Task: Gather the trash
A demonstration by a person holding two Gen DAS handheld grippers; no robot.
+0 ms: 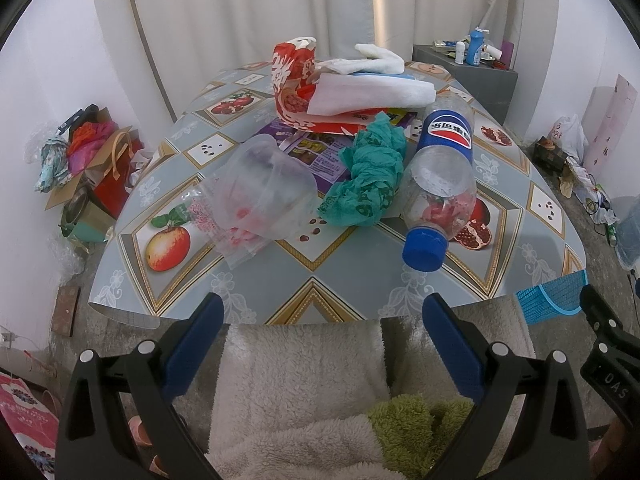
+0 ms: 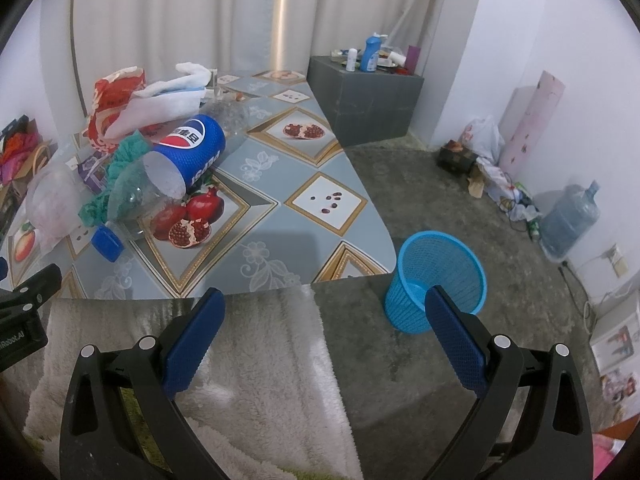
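Nothing collected yet: your left gripper and right gripper both hang spread and empty. The clear plastic cola bottle, crumpled green bag and clear cup lie on the table. The blue mesh plastic bin looks empty.

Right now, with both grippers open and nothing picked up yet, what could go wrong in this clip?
The Pepsi bottle lies on its side near the table edge; a nudge might roll it off. The blue basket sits on the floor below the table, so dropped light trash like the green crumpled bag may miss.

Soft even light, fisheye-warped edges
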